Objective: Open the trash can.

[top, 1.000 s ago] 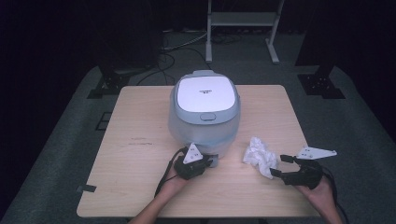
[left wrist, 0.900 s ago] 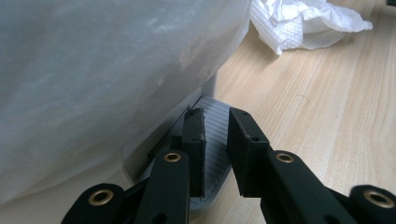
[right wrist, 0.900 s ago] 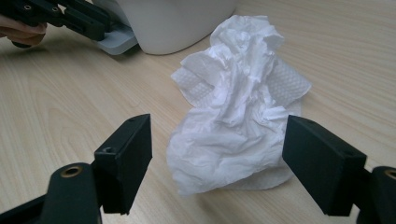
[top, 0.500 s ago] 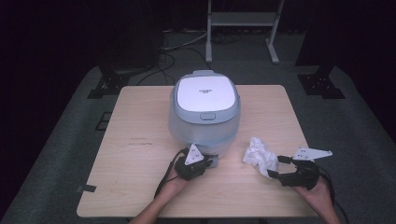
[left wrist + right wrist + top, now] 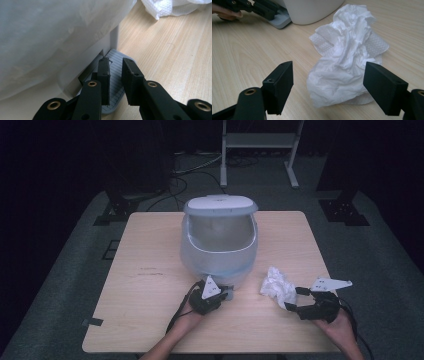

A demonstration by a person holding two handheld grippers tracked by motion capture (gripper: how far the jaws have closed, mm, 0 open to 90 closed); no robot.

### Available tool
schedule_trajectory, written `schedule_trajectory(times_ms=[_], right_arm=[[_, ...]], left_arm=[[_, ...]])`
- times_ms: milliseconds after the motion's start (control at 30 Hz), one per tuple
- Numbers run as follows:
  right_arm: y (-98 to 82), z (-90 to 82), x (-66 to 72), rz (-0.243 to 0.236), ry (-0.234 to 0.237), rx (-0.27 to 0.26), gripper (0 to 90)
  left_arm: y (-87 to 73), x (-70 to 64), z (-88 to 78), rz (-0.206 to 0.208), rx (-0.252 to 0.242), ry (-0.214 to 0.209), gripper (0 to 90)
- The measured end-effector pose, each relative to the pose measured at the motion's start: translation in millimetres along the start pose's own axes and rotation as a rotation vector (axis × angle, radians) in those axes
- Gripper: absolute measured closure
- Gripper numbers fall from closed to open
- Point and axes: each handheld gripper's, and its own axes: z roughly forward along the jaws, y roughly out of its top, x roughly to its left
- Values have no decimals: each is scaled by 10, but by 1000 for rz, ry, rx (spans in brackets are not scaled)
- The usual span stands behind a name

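Right tongs (image 5: 328,87): jaws spread wide, nothing held. In the right gripper view the crumpled paper towel (image 5: 347,62) lies directly ahead, between the two jaws but not yet touched, resting on the table (image 5: 244,57). Its long axis runs away from the tongs, toward the upper right of the frame. In the high view the right tongs (image 5: 292,306) sit at lower right, the paper towel (image 5: 277,287) just up-left of them; the right hand is judged the nearer one for a pickup.

Left tongs (image 5: 115,80): jaws nearly closed, gripping nothing, laid over the ribbed grey pedal (image 5: 115,77) at the foot of the lidded bin (image 5: 219,240). Whether the pedal is pressed cannot be confirmed; in the high view the lid (image 5: 220,204) stands raised, the lined interior exposed.

Paper towel: white, embossed, loosely wadded, soft; likely to compress under a grip.
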Motion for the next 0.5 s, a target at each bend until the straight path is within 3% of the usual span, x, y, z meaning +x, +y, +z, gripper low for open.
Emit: schedule_trajectory(times_ms=[133, 233, 400, 500], right_arm=[[56, -1, -23, -5, 4, -6, 231], [113, 42, -50, -13, 6, 17, 232], [185, 130, -83, -34, 8, 52, 248], [256, 191, -92, -58, 2, 67, 307]], left_arm=[[0, -9, 27, -7, 18, 7, 771], [-17, 56, 31, -59, 18, -28, 771], [-19, 47, 29, -62, 18, -20, 770], [-27, 47, 29, -67, 11, -20, 769]])
